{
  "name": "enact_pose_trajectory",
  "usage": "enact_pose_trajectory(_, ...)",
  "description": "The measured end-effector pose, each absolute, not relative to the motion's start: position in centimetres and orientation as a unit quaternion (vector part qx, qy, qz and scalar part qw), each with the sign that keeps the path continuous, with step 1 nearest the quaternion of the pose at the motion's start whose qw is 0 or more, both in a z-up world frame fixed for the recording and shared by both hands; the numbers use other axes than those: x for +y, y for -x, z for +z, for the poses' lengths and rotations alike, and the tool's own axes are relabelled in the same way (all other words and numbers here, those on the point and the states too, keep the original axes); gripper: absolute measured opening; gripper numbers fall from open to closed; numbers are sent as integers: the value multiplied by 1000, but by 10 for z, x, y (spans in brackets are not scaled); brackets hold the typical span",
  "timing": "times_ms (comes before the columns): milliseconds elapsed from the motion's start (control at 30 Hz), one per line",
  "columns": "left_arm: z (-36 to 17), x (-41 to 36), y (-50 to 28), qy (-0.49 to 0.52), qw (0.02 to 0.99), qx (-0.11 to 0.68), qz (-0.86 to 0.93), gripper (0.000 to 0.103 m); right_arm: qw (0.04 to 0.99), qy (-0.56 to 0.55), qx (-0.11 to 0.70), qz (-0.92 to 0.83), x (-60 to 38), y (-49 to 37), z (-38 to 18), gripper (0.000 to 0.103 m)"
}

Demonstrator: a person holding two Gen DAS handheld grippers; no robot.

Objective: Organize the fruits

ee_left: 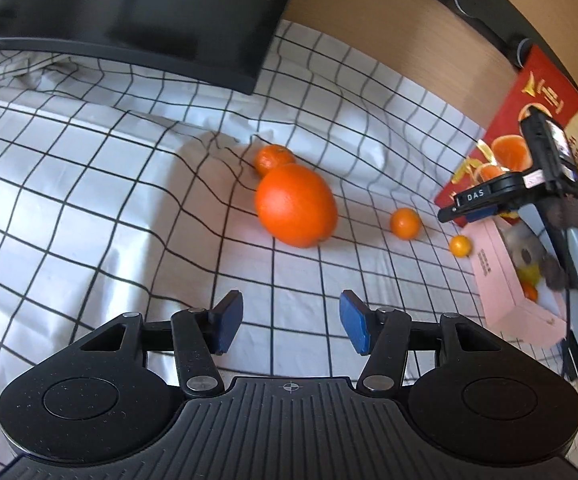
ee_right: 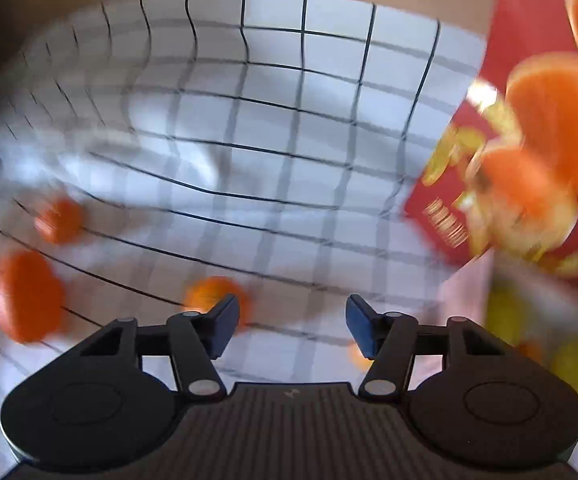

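In the left wrist view a large orange (ee_left: pixel 296 205) lies on the checked cloth with a smaller mandarin (ee_left: pixel 274 157) touching it behind. Two small oranges lie to the right, one (ee_left: pixel 405 222) in the open and one (ee_left: pixel 460 246) beside the pink box (ee_left: pixel 505 284), which holds yellow and orange fruit. My left gripper (ee_left: pixel 291 326) is open and empty, short of the large orange. My right gripper (ee_right: pixel 292 326) is open and empty; it also shows in the left wrist view (ee_left: pixel 489 200) above the pink box. The right wrist view is blurred; a small orange (ee_right: pixel 209 292) sits just behind the left finger.
A black monitor (ee_left: pixel 129 12) stands at the back left on the checked cloth (ee_left: pixel 89 200). A red fruit carton (ee_left: pixel 529 120) leans against the wooden wall at right, also in the right wrist view (ee_right: pixel 529 120). Blurred oranges (ee_right: pixel 25 296) lie at the left there.
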State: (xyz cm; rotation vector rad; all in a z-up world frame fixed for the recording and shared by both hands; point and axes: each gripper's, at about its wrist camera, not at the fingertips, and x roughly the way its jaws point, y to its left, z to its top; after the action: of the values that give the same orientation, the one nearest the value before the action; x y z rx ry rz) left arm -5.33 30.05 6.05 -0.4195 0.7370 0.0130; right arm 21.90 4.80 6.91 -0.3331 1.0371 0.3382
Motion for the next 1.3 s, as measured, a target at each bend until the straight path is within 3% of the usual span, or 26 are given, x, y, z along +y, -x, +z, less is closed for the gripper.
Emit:
enact_pose_trajectory(233,61,288,40,189,913,360,-36,58,814,199,534,114,28,-245,47,52)
enact_pose_trajectory(267,64,285,35,182,915,358,-44,58,812,200,538,110,27,-245,43,45)
enact_pose_trajectory(300,68,281,30,173,917,355,-53,58,808,202,542,110,27,-244,38,33)
enact_pose_trajectory(500,80,252,-22,123,924,350,-93,58,827,174,519,128,28,-213,51,32)
enact_pose_trajectory(767,70,187,-126,57,917,371,-133,58,837,90,502,200,5,-92,89,33)
enact_pose_trajectory(933,47,151,-170,0,906,409,-112,58,846,67,497,181,-6,-39,76,33)
enact_pose_trajectory(1300,24,128,-179,-49,909,401,-104,58,849,40,512,126,-45,-13,40,33)
